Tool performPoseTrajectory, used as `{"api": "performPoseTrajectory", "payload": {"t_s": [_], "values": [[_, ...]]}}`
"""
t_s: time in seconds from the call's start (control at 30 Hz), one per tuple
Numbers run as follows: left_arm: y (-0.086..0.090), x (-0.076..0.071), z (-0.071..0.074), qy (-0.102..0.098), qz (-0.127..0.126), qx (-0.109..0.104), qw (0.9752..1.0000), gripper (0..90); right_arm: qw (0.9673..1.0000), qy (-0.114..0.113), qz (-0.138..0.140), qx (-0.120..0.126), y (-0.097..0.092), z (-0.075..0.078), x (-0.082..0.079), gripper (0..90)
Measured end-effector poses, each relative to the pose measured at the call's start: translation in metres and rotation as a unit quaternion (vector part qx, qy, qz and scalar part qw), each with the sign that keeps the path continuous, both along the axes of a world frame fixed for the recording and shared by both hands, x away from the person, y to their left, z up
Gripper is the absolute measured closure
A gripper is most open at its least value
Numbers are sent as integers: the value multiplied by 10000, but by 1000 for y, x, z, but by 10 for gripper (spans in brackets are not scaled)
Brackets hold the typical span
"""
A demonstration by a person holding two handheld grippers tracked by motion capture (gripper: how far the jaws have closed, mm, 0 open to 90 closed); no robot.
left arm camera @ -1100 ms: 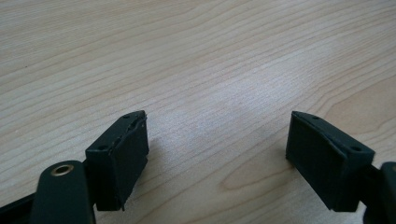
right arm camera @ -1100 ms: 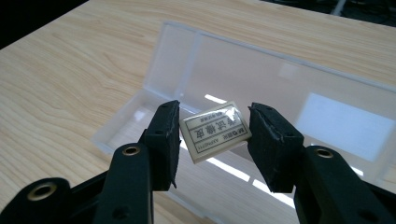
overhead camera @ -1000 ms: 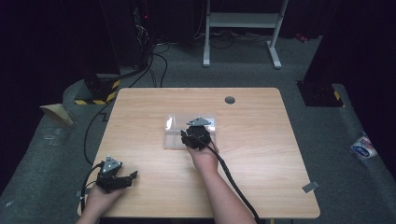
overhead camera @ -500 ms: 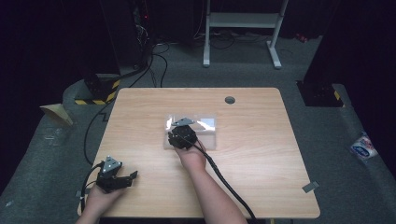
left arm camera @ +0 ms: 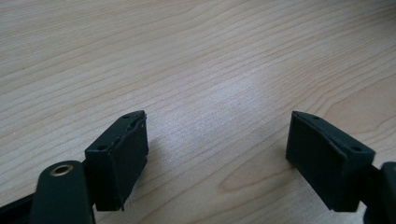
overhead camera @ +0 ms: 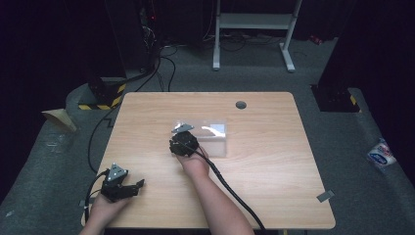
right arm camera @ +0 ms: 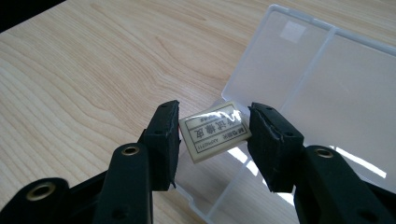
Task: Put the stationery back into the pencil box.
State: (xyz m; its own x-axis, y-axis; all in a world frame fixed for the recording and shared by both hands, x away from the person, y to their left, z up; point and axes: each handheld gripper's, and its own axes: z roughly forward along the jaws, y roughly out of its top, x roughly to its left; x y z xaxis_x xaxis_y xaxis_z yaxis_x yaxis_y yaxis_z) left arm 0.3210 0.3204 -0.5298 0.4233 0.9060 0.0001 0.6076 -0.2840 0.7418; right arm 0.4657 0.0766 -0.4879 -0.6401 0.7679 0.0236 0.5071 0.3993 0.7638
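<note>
A clear plastic compartment box (overhead camera: pixel 215 139) (right arm camera: pixel 327 79) lies open near the middle of the wooden table (overhead camera: pixel 274 176). My right gripper (overhead camera: pixel 182 133) (right arm camera: pixel 212 133) hangs over the box's left end, shut on a small cream eraser (right arm camera: pixel 214 132) with black print in a clear wrapper. The eraser is held tilted between the two pads, above the box's near corner. My left gripper (overhead camera: pixel 128 185) (left arm camera: pixel 217 154) rests low at the table's front left corner, its jaws wide apart over bare wood with nothing between them.
A round cable hole (overhead camera: pixel 241 105) sits near the table's far edge. The right gripper's thick cable (overhead camera: pixel 235 196) trails back across the table's front. On the floor lie black cables (overhead camera: pixel 156 68), a yellow-black striped block (overhead camera: pixel 100 95) and a white desk frame (overhead camera: pixel 254 22).
My right gripper has moved left along the box, from over its middle to its left end, still holding the eraser. The left gripper has stayed put.
</note>
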Motion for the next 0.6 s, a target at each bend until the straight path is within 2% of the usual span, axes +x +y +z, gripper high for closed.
{"api": "performPoseTrajectory", "payload": {"t_s": [0.23,0.6], "values": [[0,0,0,-2,-6,-1,10000,210,9999,71,16,-124,3,-6,4,536],[0,0,0,-4,-9,-1,10000,210,9997,162,-20,-177,3,-11,6,534]]}}
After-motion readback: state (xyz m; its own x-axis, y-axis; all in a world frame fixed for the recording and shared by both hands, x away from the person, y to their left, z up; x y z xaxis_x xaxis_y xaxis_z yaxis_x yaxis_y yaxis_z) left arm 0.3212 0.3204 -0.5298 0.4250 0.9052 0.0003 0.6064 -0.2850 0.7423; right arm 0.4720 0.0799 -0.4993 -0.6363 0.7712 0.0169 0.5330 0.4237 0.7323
